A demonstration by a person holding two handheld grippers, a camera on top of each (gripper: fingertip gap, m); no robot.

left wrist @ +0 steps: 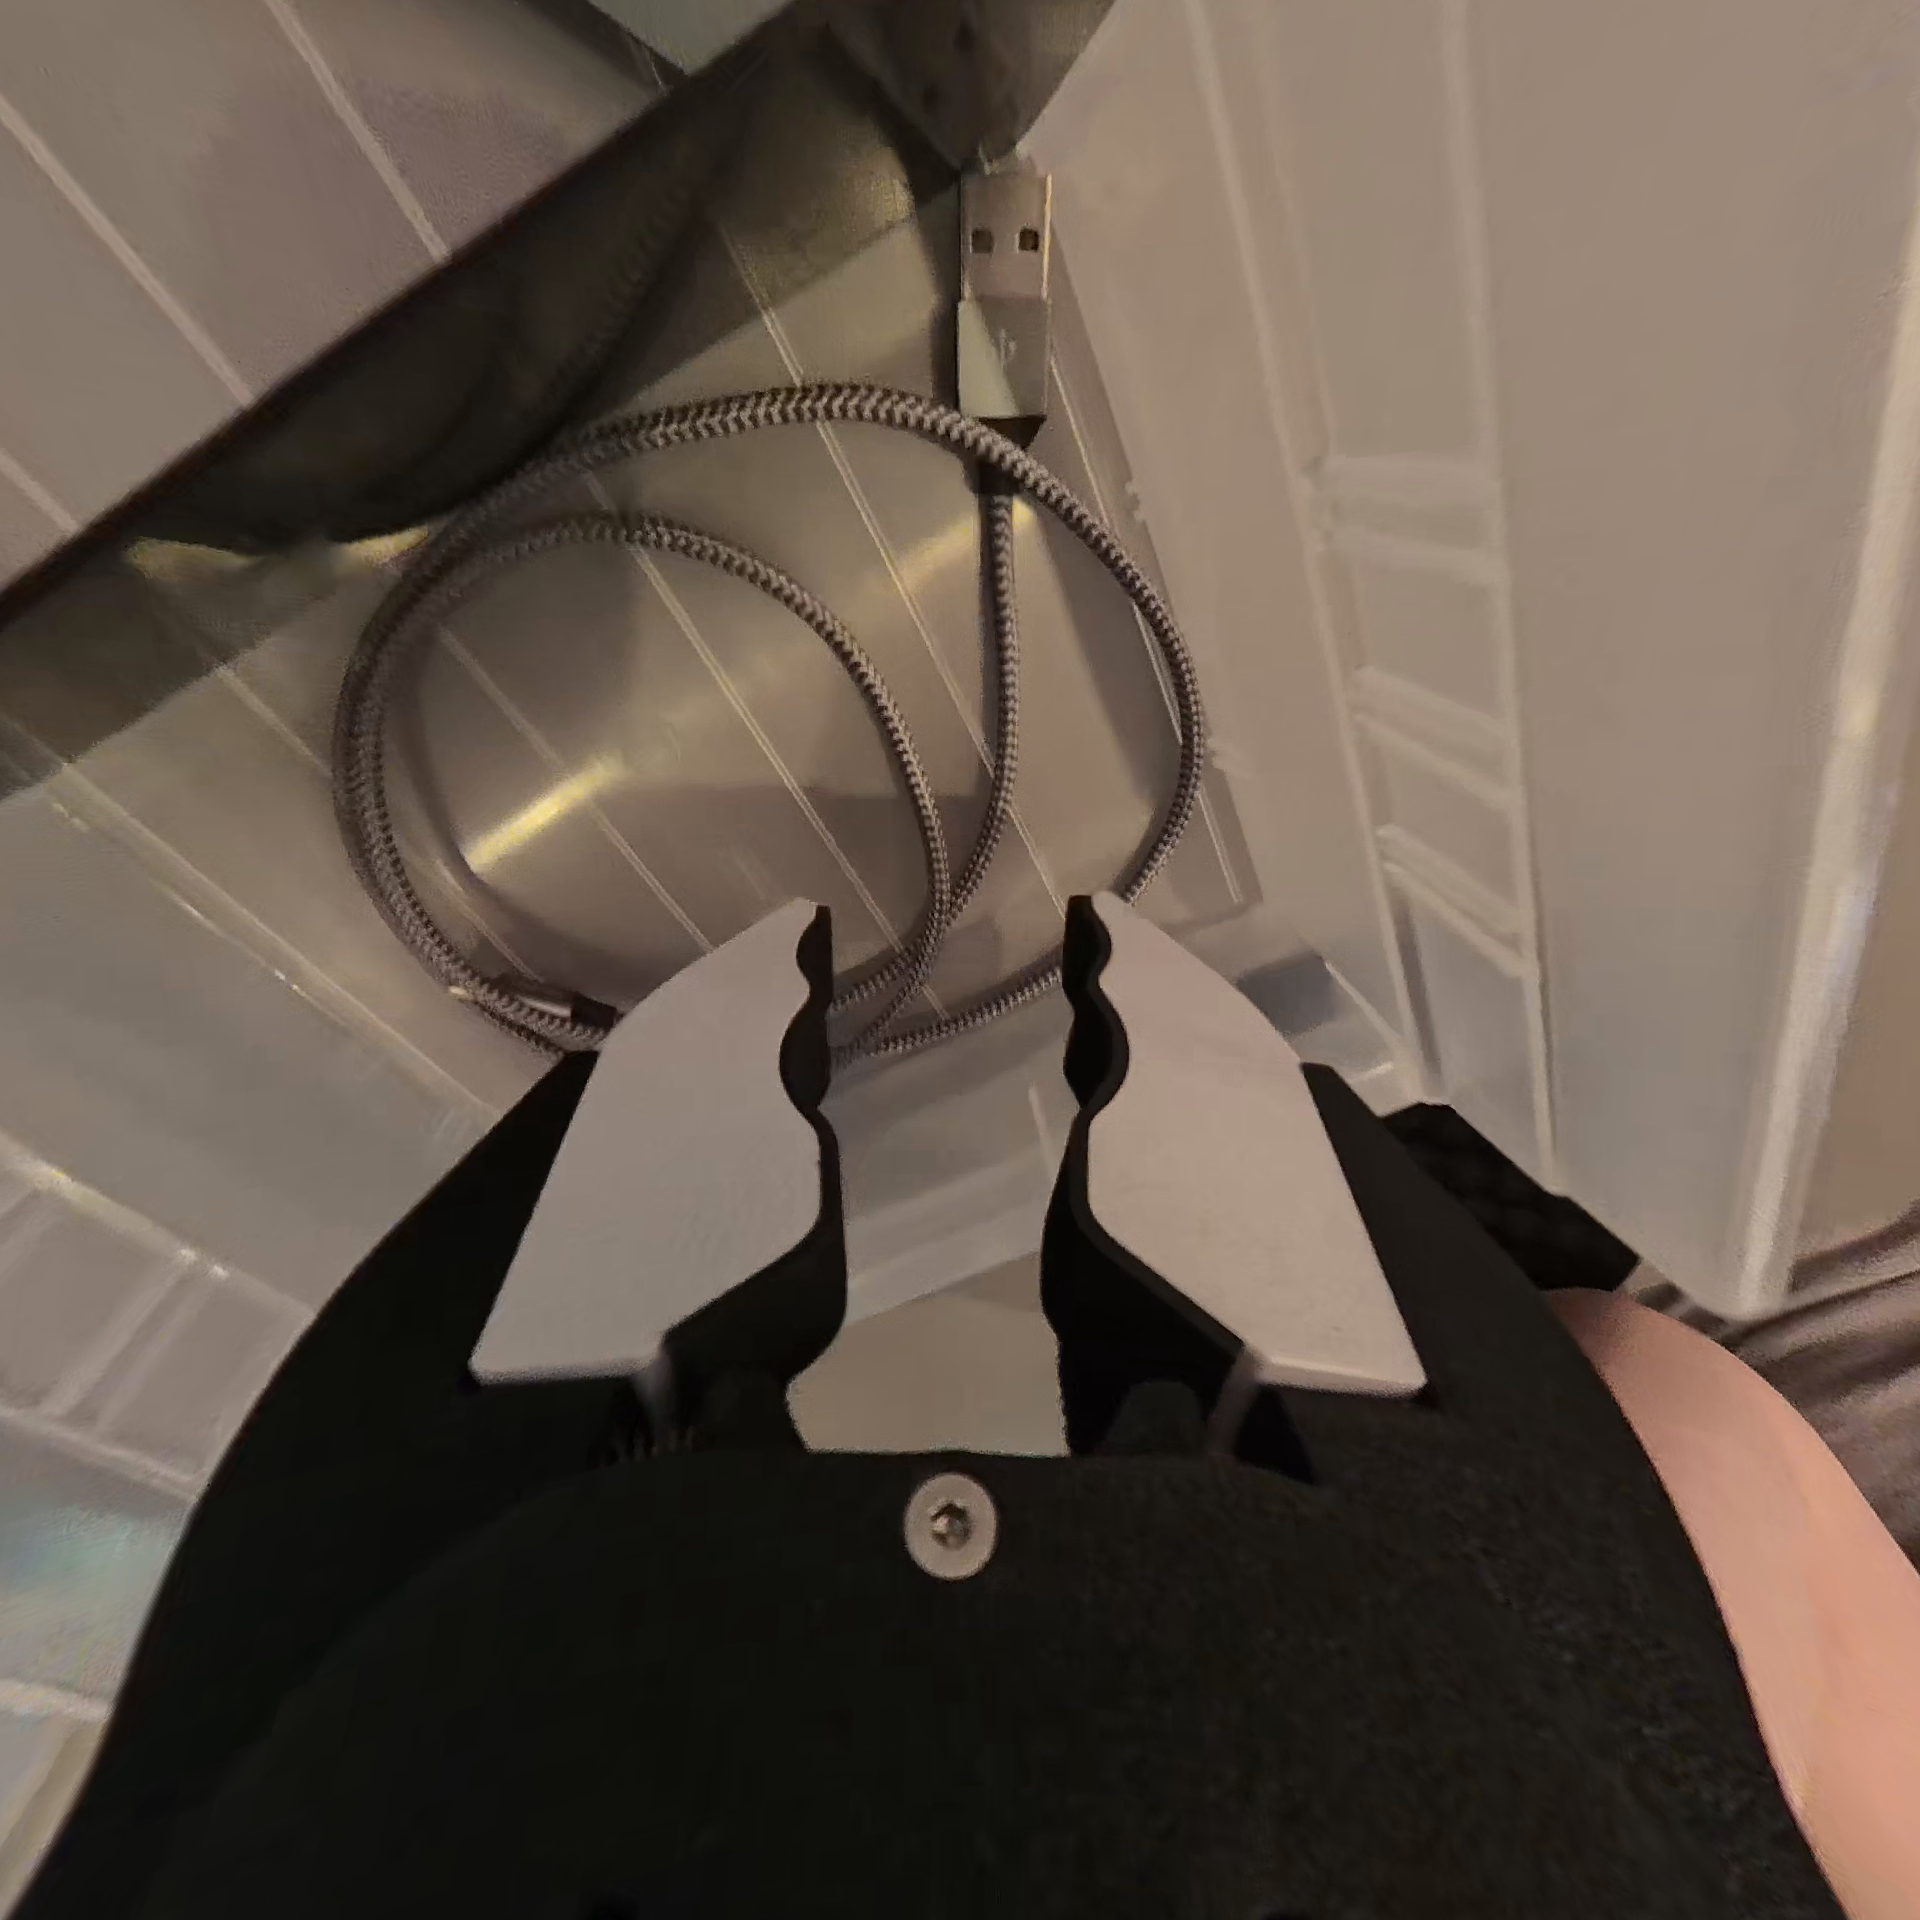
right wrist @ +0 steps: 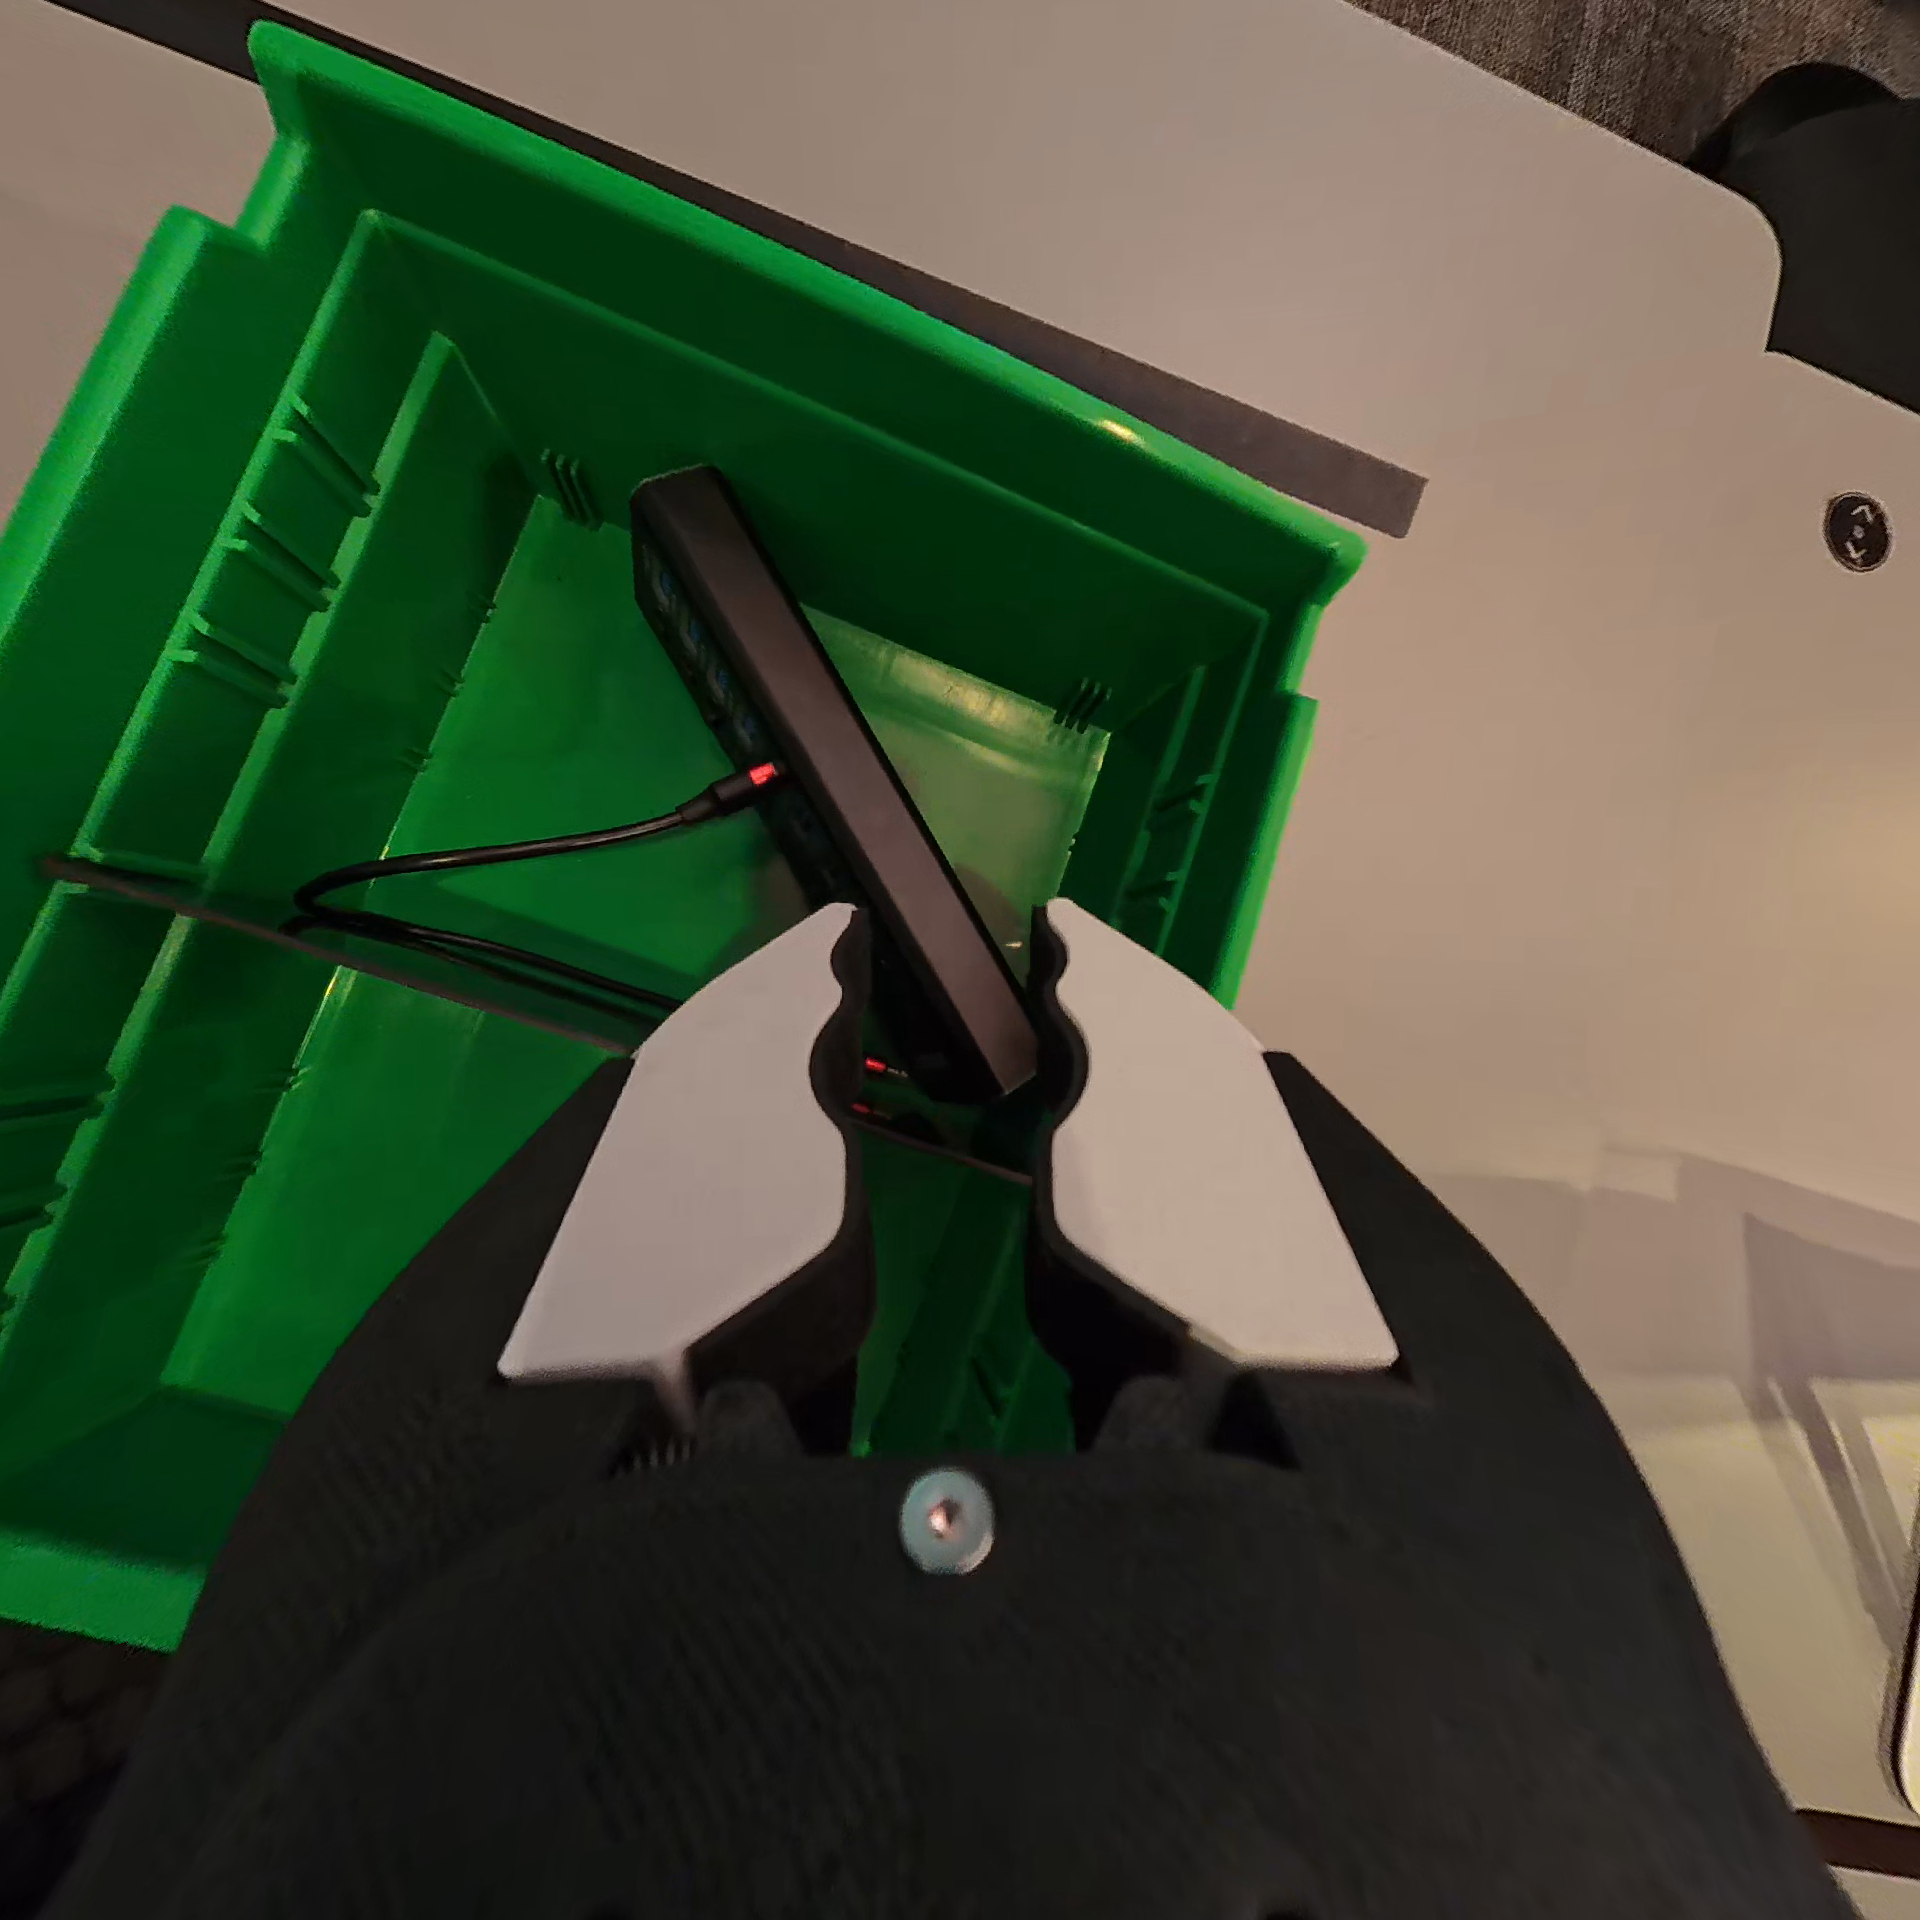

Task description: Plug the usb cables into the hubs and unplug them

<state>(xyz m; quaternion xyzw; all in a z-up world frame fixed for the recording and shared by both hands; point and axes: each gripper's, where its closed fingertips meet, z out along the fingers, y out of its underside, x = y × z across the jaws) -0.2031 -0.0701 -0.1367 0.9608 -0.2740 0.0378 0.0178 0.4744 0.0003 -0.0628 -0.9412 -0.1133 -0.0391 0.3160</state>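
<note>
Overhead, right hand-held gripper (right wrist: 945, 925) straddles hub (right wrist: 831, 769) inside green bin (right wrist: 727, 343).

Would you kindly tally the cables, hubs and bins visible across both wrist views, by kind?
Cables: 2, a grey braided USB cable coiled in the clear bin, and a thin black cable plugged into the hub.
Hubs: 1, the black USB hub, its near end between the right hand-held gripper fingers.
Bins: 2, clear bin, green bin.
Total: 5
</note>
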